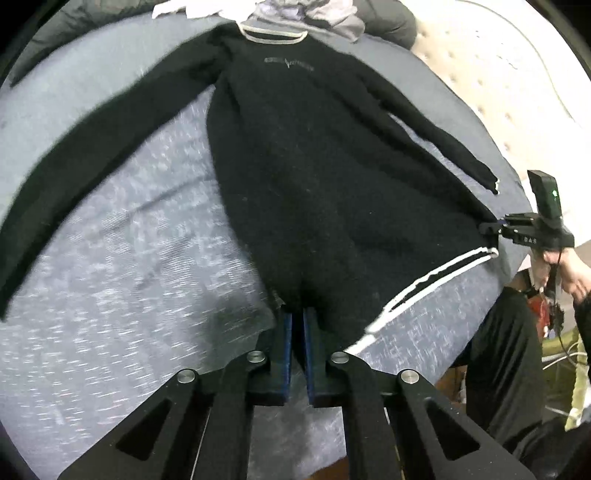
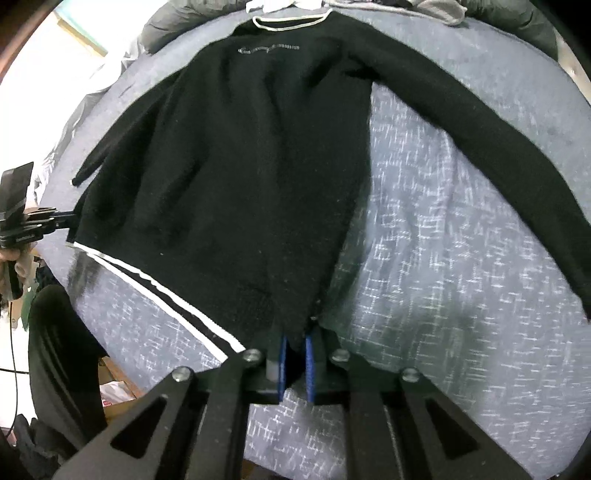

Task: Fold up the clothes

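A black long-sleeved sweater with a white collar trim, grey chest lettering and a white-striped hem lies face up on a grey bedspread, both sleeves spread outward. My left gripper is shut on one bottom corner of the hem. At the far right of the left wrist view, my right gripper pinches the other hem corner. In the right wrist view the sweater stretches away from my right gripper, which is shut on its corner, while the left gripper holds the opposite corner at the left edge.
A heap of grey and white clothes lies beyond the collar. A cream quilted surface borders the bed on one side. A person's hand and black-trousered leg are by the bed's near edge, with boxes on the floor.
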Demonstrator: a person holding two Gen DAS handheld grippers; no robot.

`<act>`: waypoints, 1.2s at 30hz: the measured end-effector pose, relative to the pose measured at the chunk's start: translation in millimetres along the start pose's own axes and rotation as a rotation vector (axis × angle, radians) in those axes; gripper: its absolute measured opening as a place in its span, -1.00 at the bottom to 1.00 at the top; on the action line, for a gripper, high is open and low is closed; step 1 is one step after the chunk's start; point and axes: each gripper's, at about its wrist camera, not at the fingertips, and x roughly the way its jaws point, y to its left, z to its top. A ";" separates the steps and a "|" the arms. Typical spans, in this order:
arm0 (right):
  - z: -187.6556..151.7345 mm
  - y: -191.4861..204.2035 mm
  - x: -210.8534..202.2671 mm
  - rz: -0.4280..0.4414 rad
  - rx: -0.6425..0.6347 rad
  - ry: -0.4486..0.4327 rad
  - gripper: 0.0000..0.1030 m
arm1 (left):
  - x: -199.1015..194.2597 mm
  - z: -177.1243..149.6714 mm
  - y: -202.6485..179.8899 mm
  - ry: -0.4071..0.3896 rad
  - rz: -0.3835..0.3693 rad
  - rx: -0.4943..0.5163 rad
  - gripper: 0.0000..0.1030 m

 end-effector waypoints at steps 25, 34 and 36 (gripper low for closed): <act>-39.6 1.9 -9.0 -0.010 -0.024 0.045 -0.88 | -18.3 -44.2 13.8 0.060 0.032 -0.020 -0.93; -38.3 -16.1 -21.2 -0.004 0.005 0.051 -0.82 | -21.5 -32.3 26.7 0.034 0.055 -0.064 -0.91; -31.7 -25.8 -31.9 -0.022 0.022 0.014 -0.82 | -29.0 -21.7 29.8 -0.003 0.070 -0.074 -0.91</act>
